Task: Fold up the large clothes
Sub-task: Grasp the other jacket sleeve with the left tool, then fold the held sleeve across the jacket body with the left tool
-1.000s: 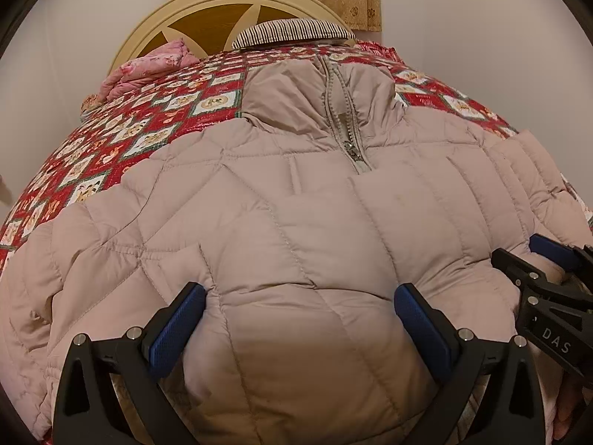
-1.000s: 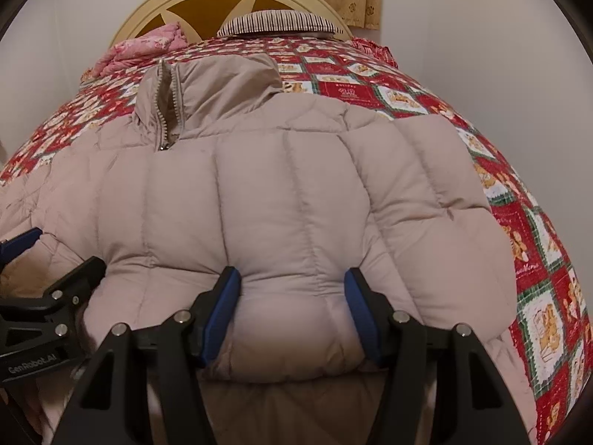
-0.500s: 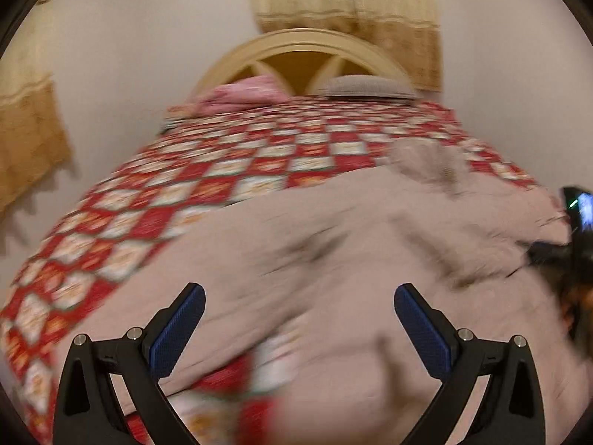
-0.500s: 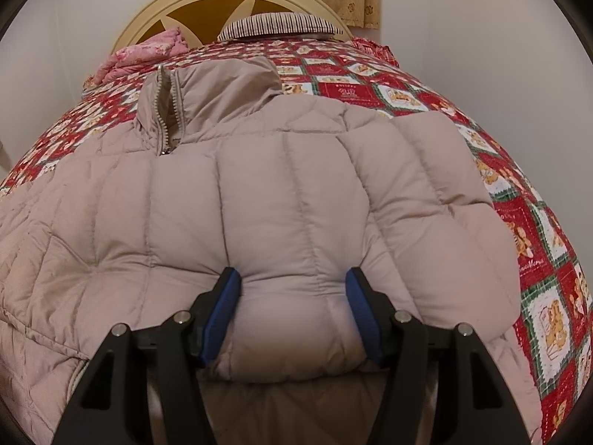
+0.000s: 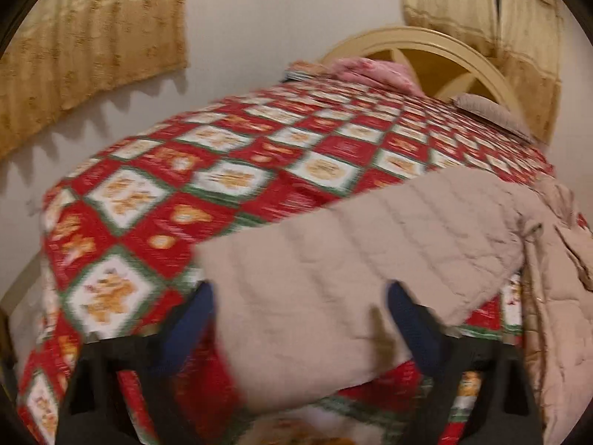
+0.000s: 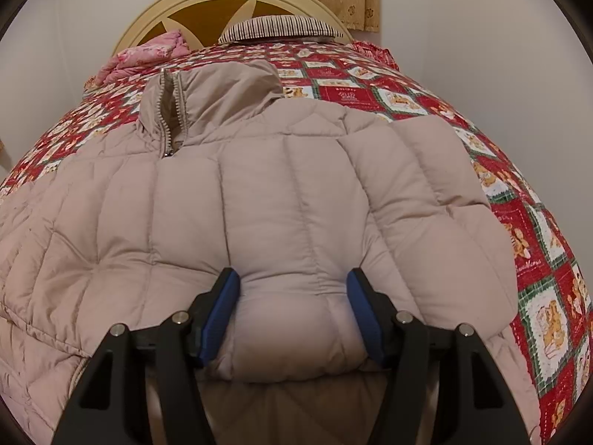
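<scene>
Right gripper (image 6: pixel 292 311) pinches jacket (image 6: pixel 281 200) — on bedspread (image 6: pixel 537 259).

The right gripper (image 6: pixel 292 311) is held low and points straight ahead. Its two blue fingers (image 6: pixel 218 315) are pressed in from both sides on a puffy fold of the jacket (image 6: pixel 289 222), and the fold is squeezed between them. The left gripper (image 5: pixel 296 322) is turned off to one side, and its picture is blurred. Its blue fingers (image 5: pixel 407 326) are spread wide apart. A flat part of the jacket is seen between them, but no pinch can be made out.
</scene>
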Demonstrator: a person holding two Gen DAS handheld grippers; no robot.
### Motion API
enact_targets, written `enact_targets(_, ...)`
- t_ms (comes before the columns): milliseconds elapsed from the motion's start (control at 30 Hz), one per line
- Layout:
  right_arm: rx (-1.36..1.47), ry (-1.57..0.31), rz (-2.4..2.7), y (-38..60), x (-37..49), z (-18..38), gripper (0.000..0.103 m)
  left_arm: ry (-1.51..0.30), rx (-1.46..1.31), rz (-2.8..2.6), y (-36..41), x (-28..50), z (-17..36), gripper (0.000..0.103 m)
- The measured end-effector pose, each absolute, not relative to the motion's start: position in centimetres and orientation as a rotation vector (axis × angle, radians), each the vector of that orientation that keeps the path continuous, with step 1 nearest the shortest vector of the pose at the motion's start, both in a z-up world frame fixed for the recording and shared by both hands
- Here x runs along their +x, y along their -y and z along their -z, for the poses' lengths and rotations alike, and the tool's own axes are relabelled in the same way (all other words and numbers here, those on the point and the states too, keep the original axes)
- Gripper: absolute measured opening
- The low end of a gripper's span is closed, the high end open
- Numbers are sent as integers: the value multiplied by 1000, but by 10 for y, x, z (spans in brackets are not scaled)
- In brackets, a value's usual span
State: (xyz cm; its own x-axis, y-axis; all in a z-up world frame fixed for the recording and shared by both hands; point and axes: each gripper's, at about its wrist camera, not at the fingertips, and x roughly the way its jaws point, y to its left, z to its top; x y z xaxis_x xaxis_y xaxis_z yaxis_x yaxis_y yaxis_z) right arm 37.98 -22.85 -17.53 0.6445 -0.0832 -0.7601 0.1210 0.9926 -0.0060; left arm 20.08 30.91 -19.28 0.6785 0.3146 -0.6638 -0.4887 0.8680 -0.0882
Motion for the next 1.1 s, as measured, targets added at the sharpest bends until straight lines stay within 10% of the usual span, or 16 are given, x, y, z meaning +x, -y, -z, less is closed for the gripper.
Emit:
enact_targets(200, 48, -858, 119, 229, 379, 175, 65, -732, -297, -438, -304, 220, 201, 0)
enact_targets(1100, 74, -851, 102, 229, 377, 174, 69, -294, -19, 75, -110, 299, -43, 0)
